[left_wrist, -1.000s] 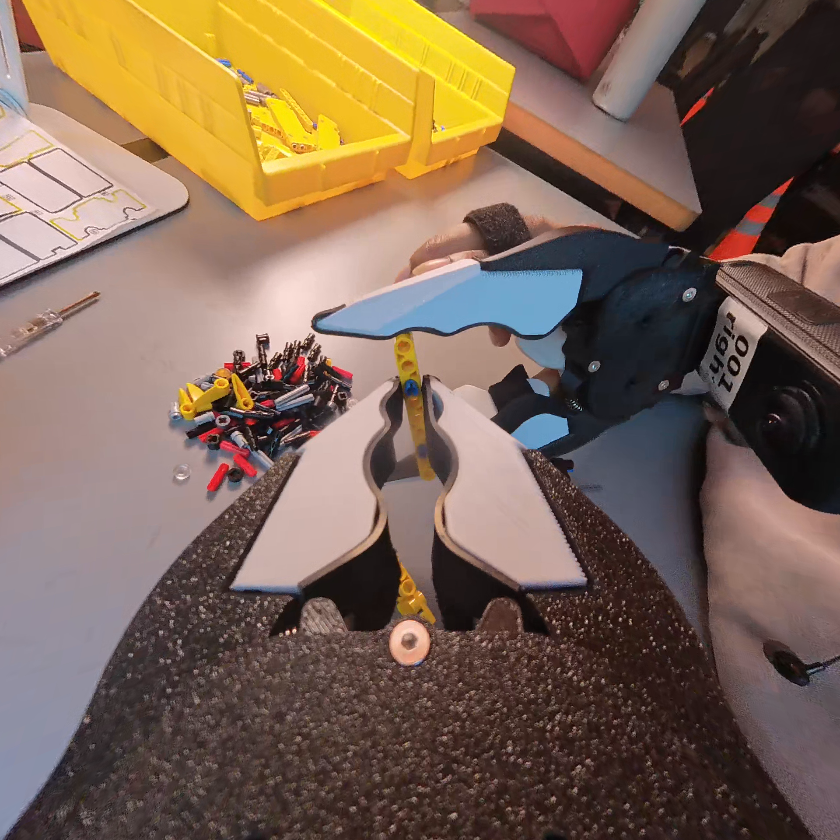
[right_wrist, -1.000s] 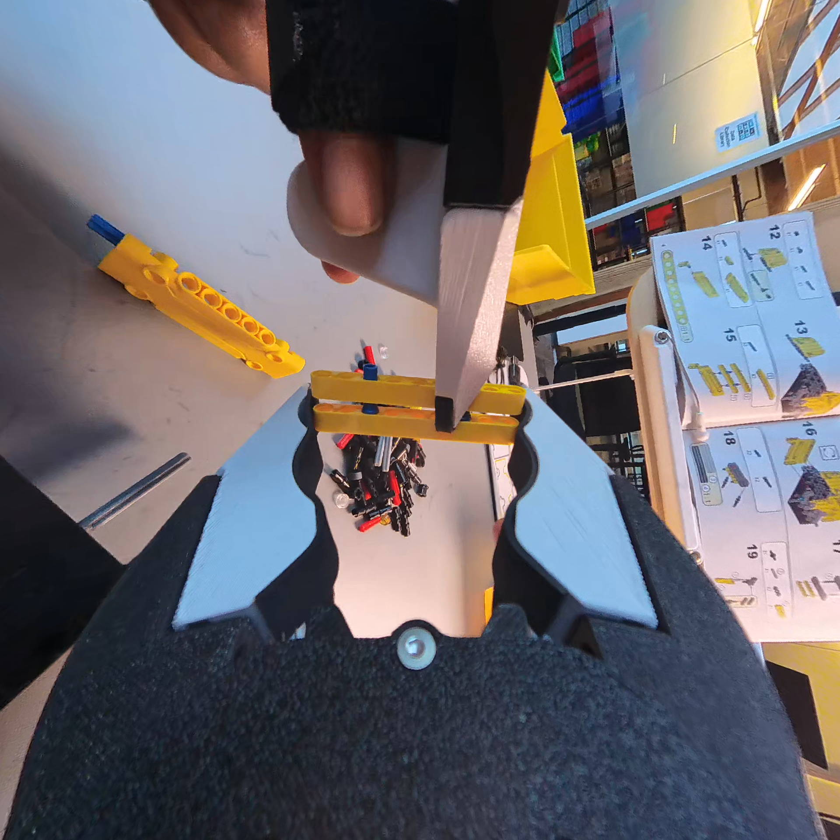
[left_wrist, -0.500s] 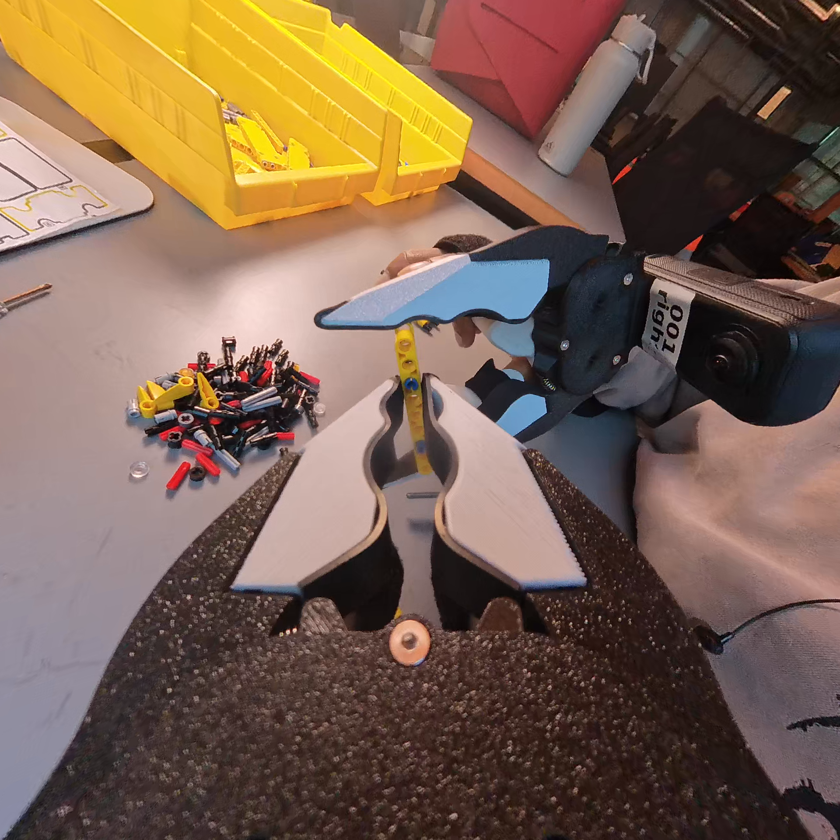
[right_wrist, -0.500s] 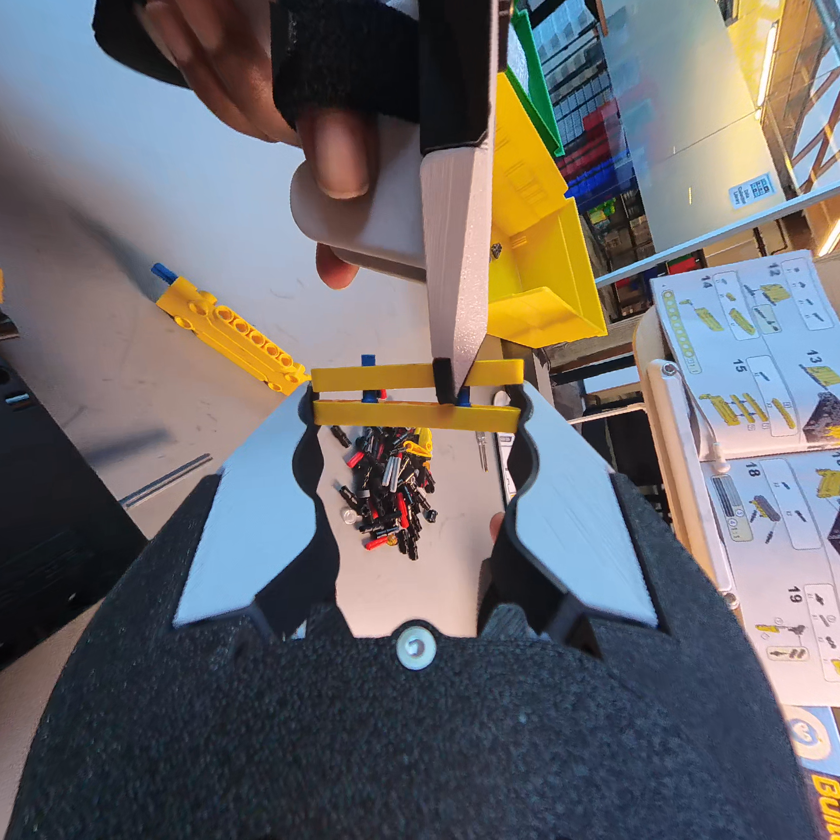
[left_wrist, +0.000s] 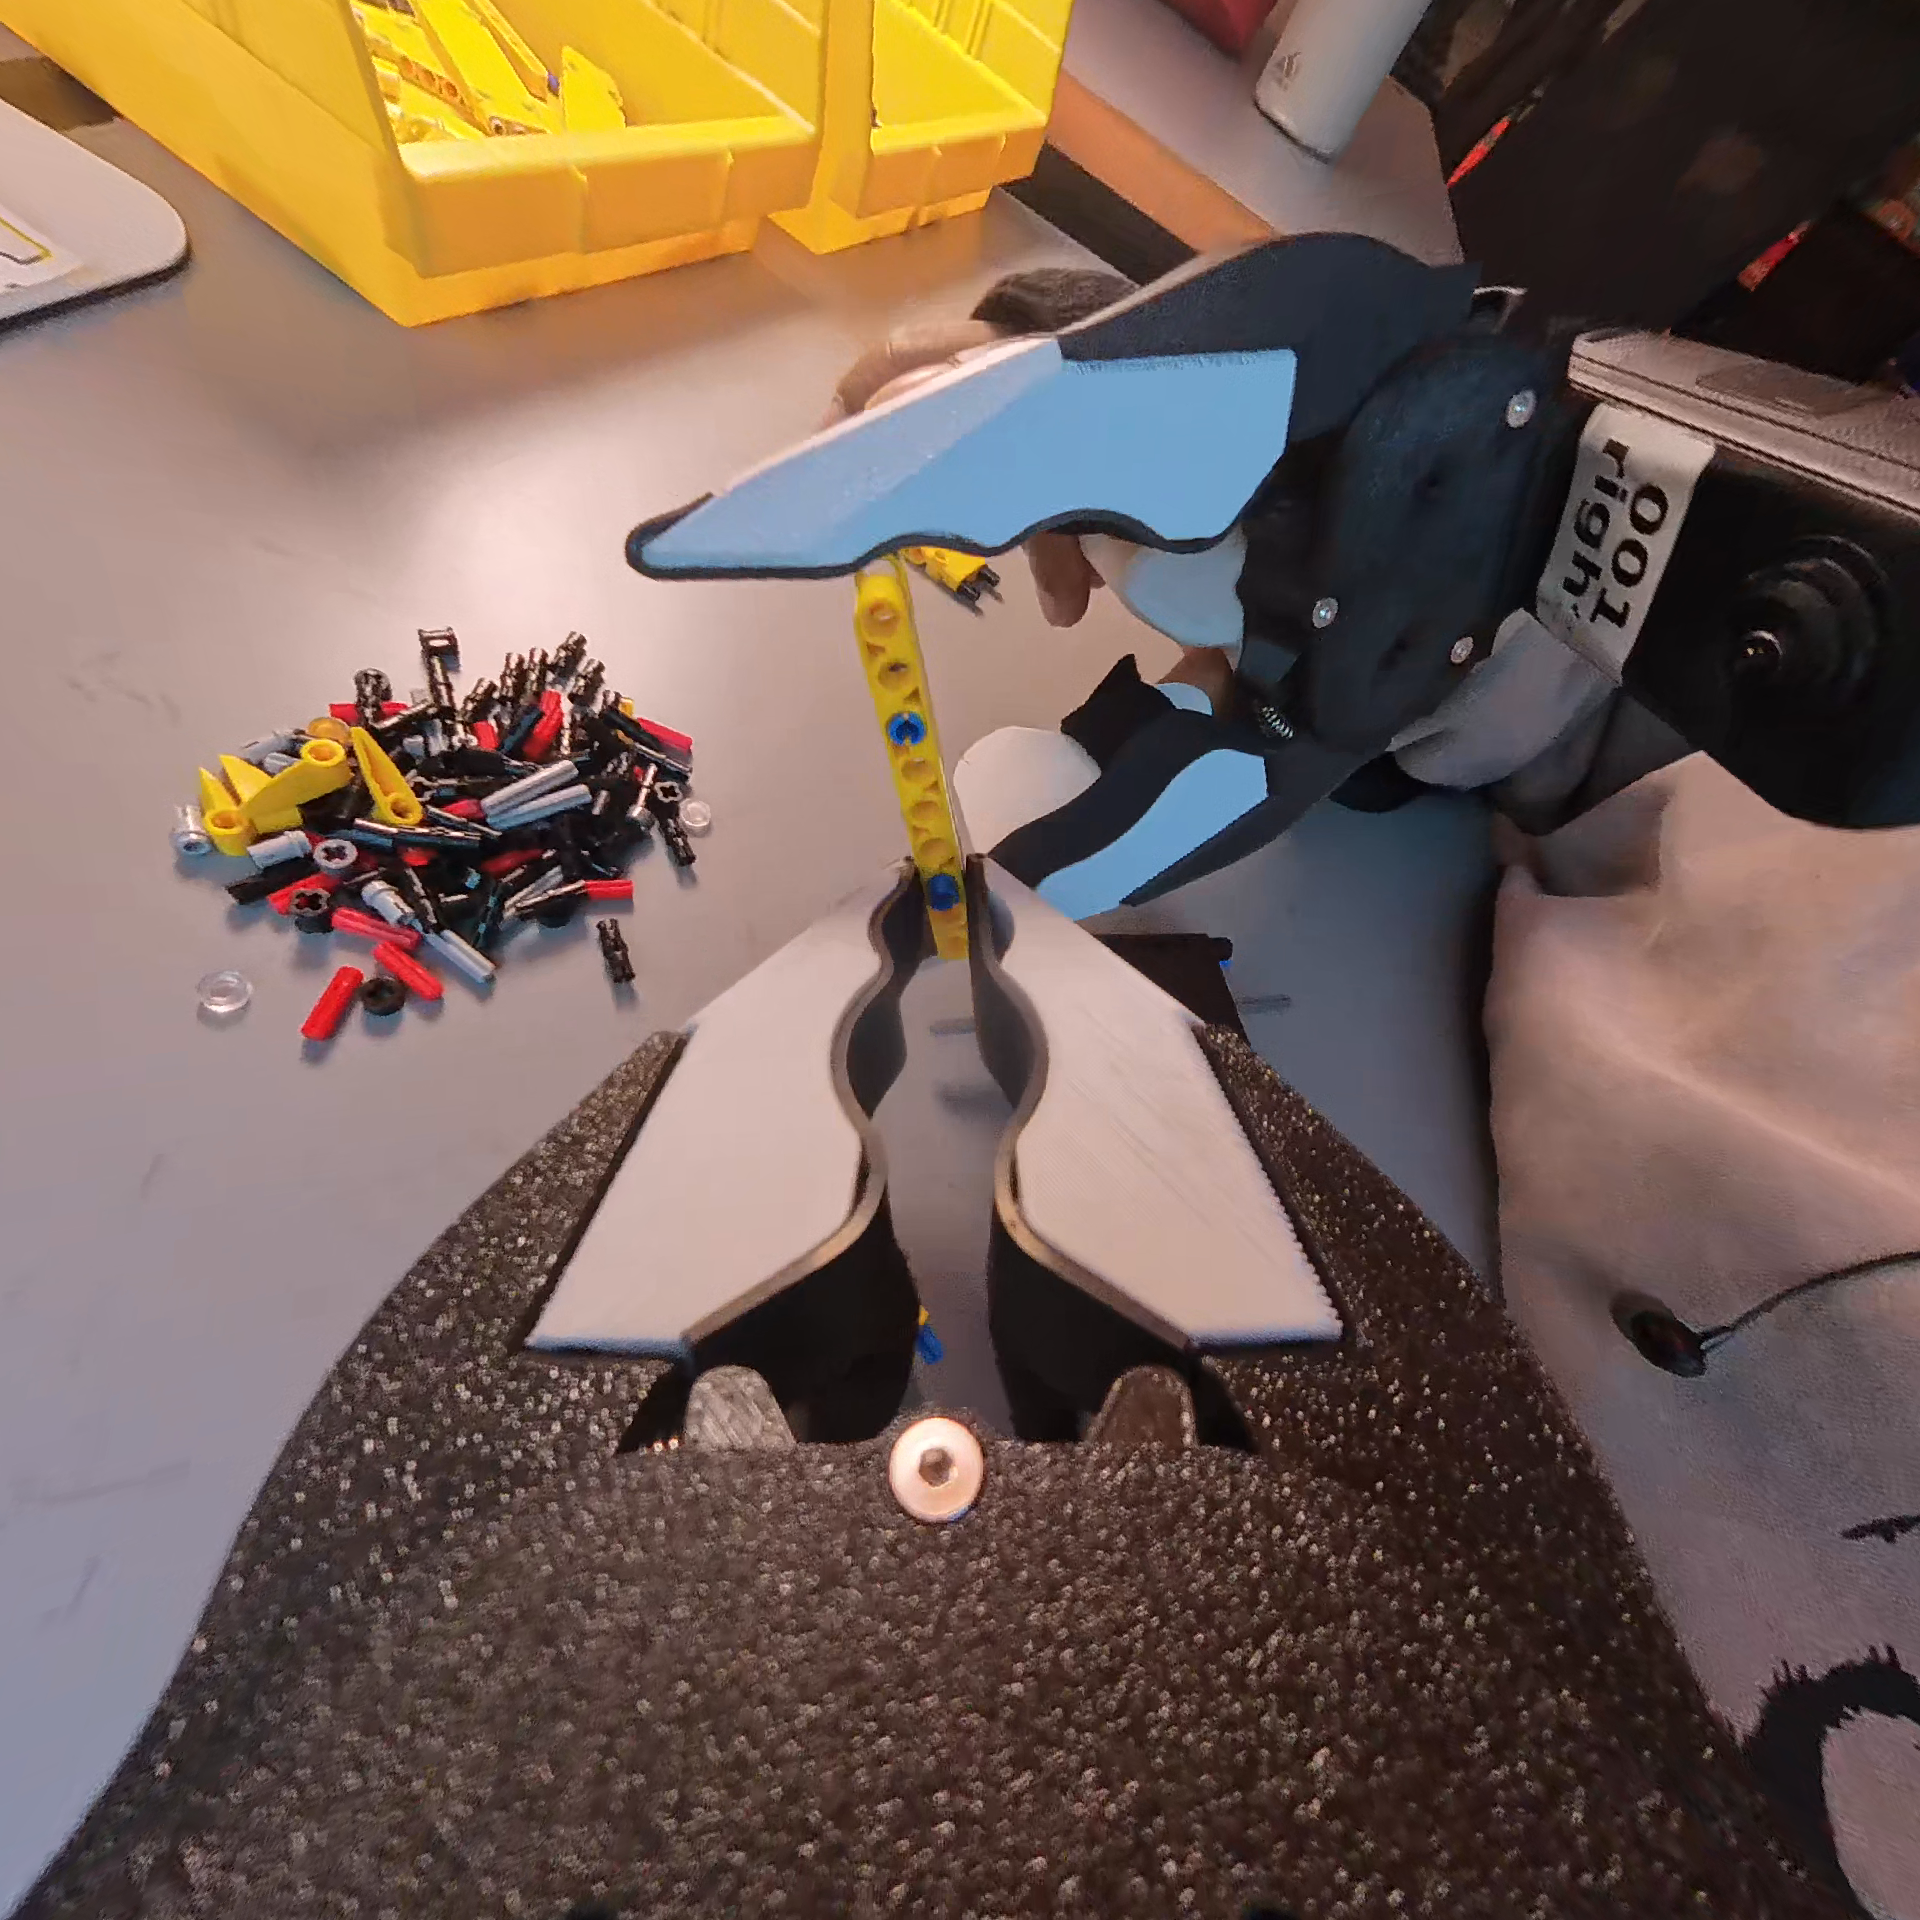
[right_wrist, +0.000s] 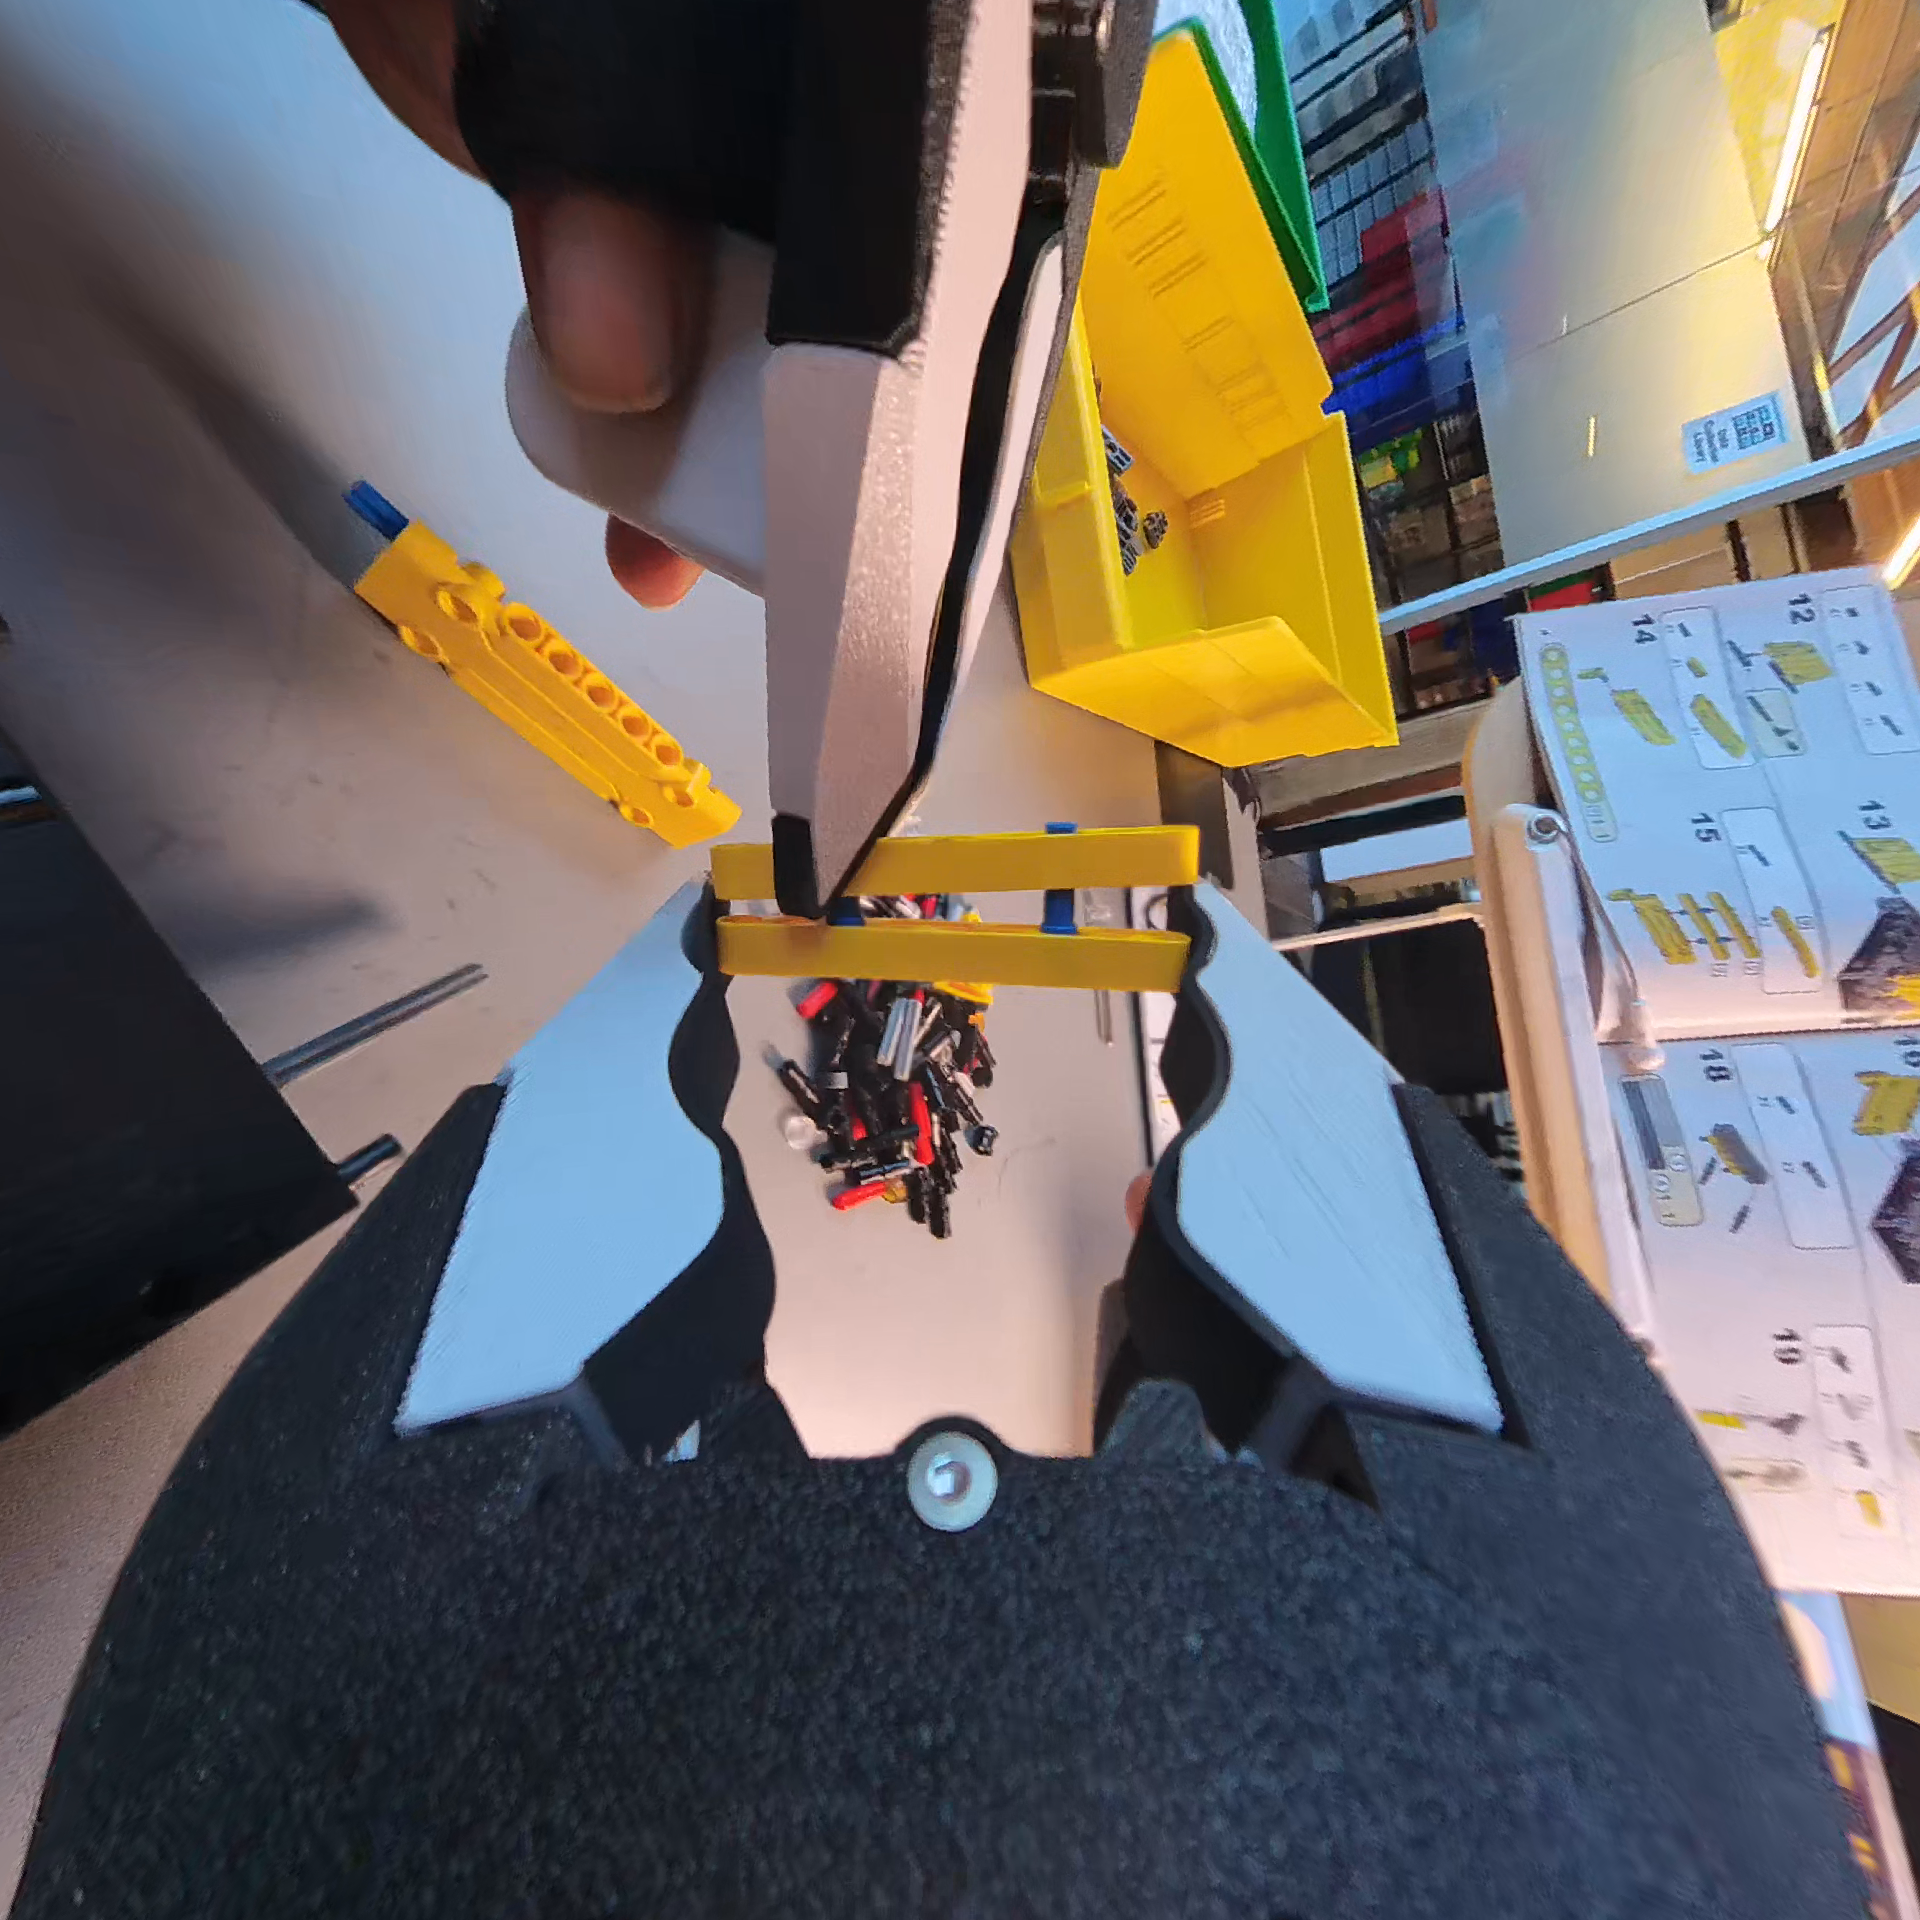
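Note:
Two thin yellow beams (right_wrist: 956, 951) joined side by side by blue pins are held above the grey table (left_wrist: 312, 499). My right gripper (right_wrist: 954, 925) is shut on them lengthwise, one fingertip at each end. My left gripper (left_wrist: 945, 894) is shut on one end of the same beams (left_wrist: 904, 727), pinching across both. In the right wrist view the left gripper (right_wrist: 800, 883) comes down from above onto the beams' left end. In the left wrist view the right gripper's upper finger (left_wrist: 987, 468) covers the beams' far end.
A pile of small black, red and grey pins (left_wrist: 436, 800) lies on the table left of the grippers. Yellow bins (left_wrist: 582, 135) stand behind it. A loose yellow beam (right_wrist: 540, 686) lies on the table. Instruction pages (right_wrist: 1714, 935) stand at right. Light cloth (left_wrist: 1714, 1143) lies at right. Both grippers' tips are close together, under 4 cm apart.
My left gripper has slid along the beams from near their middle to one end. The right gripper keeps its hold on both ends, and both views have shifted a little.

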